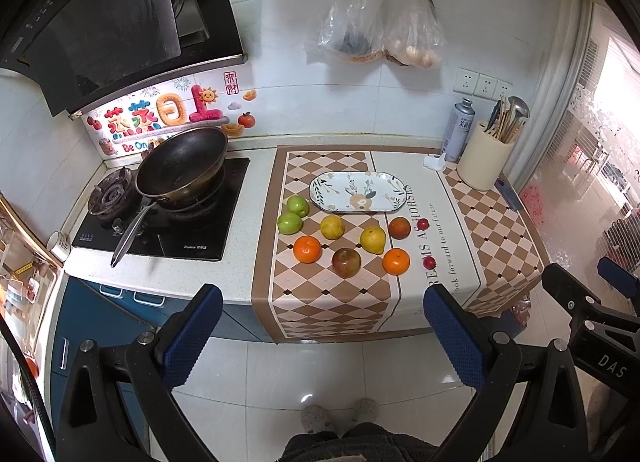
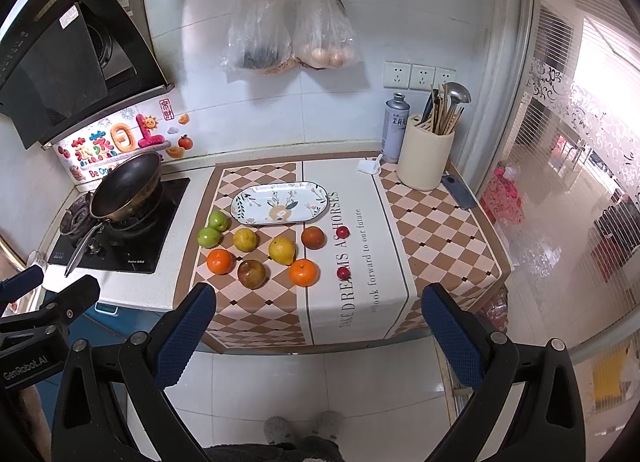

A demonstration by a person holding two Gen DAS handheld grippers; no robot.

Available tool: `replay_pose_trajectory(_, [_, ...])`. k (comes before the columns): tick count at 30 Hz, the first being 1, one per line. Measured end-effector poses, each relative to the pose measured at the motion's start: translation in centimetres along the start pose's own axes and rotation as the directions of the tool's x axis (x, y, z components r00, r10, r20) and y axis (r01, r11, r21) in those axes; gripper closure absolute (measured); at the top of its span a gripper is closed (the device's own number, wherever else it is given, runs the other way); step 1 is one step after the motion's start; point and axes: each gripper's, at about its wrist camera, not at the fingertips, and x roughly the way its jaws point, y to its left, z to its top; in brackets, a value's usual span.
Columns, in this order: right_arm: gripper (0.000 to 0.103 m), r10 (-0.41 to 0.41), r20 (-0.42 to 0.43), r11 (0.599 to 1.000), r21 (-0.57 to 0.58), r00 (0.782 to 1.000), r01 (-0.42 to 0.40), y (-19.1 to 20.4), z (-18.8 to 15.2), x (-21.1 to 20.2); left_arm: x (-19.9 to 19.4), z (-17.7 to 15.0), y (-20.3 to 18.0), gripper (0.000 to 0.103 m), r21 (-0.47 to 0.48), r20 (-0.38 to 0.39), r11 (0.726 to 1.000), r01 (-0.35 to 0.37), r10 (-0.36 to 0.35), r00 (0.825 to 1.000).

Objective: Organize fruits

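Both tongs, left tongs [image 1: 322,332] and right tongs [image 2: 320,328], wide open, empty. Oranges [image 1: 307,249] round, firm, kinda slick; grab across middle, gently. Plate [image 1: 400,198] fragile.

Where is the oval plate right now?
In both views the empty oval plate lies on the checked mat, just behind the fruit, nearest the two green apples.
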Motion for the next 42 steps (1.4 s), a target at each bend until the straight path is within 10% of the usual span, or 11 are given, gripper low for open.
replay_pose_trajectory(27, [0.000, 0.057, 0.015, 0.998, 0.028, 0.998, -0.057, -1.9, 0.8, 0.9, 0.5, -0.7, -0.6, 0.000, -0.038, 0.055, 0.998, -0.040, 0.042, 0.998])
replay_pose_trajectory(34, [0.000, 0.200, -0.019, 0.979, 0.047, 0.980, -0.199, -3.5, 1.3, 6.7, 3.1, -0.3, -0.7, 0.000, -0.097, 0.116, 0.976, -0.194, 0.204, 0.972])
replay_pose_trajectory(42, [0.000, 0.263, -0.190, 0.964, 0.094, 0.946, -0.249, -1.6, 0.3, 17.9, 11.1, 0.4, 2.0, 0.000, -0.102, -0.052, 0.945, -0.311, 0.307, 0.950])
